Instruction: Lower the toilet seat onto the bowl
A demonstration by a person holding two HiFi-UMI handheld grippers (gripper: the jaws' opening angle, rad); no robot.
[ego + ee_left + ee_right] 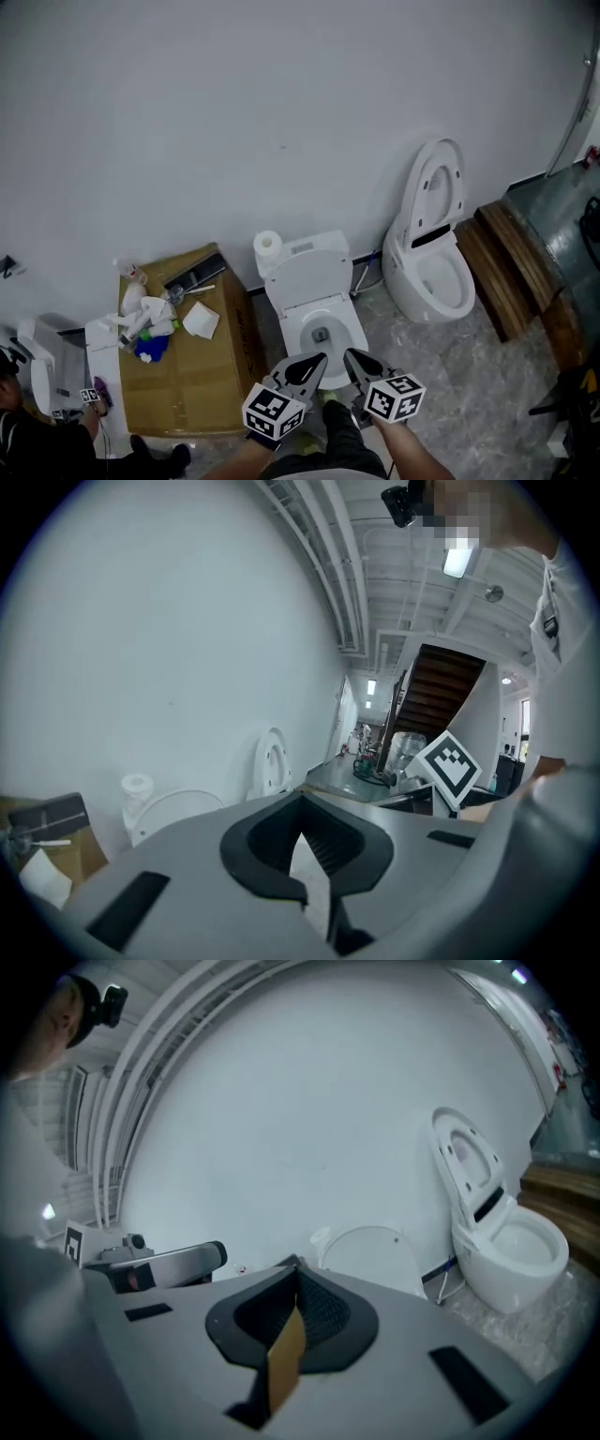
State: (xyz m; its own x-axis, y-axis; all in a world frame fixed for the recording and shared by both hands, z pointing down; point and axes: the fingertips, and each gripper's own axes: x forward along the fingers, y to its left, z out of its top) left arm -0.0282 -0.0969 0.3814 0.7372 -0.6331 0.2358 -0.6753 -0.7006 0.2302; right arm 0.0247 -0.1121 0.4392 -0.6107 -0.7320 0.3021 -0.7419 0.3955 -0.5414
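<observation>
While both hang just before the bowl [354, 330], the left gripper [318, 360] and right gripper [350, 357] are closed and empty; the toilet seat [307, 277] stands raised behind the bowl.

Head view: high above the near toilet [309, 281], facing steeply down.
Gripper views: low before it, facing the wall [309, 1119]; both share the far toilet [502, 1251].

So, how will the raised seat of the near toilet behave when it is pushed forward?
The raised seat looks like rigid plastic, so it should pivot as one piece. It leans back toward the tank, so past upright it may fall fast onto the bowl.
</observation>
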